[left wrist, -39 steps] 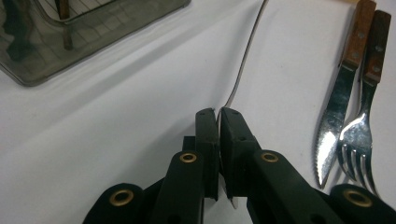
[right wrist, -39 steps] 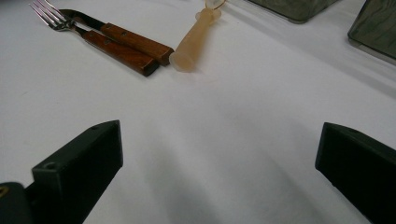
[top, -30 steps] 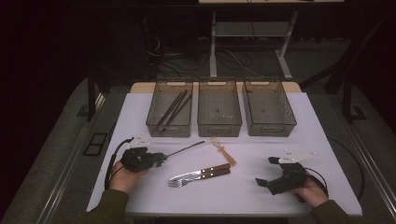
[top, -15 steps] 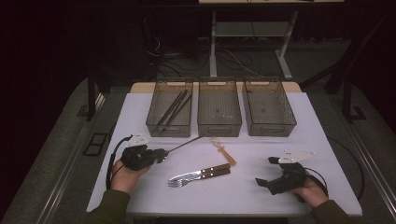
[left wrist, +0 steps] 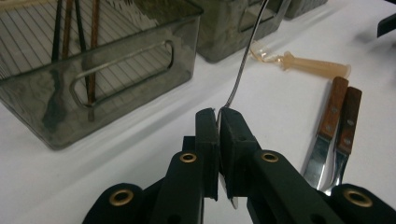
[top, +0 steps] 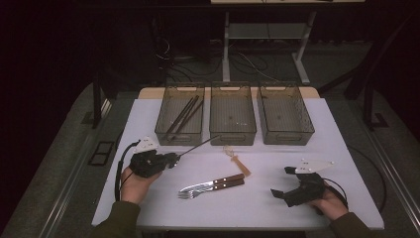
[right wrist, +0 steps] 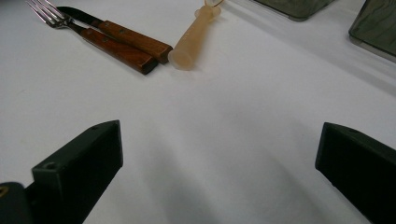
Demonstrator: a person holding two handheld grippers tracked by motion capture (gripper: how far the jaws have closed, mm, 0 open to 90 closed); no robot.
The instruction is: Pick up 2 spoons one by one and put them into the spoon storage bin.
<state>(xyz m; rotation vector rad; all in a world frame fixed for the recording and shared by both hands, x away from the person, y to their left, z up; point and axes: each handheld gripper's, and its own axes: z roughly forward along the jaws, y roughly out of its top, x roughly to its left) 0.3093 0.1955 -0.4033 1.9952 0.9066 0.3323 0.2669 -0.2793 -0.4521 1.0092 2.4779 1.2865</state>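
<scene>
Left gripper (top: 174,159) is clamped tight on a thin metal utensil (top: 198,146), jaws pressed together around its flat end in the left gripper view. The slender handle (left wrist: 243,60) rises away toward the smoky bins, and in the high view it slants up over the table toward the middle bin (top: 233,115). Right gripper (top: 281,182) rests near the table's right front, jaws wide apart with nothing between them, bare white table (right wrist: 224,121) ahead. Against a second ago, the left gripper sits a touch farther left; the utensil's grip looks unchanged, and the right hasn't budged.
</scene>
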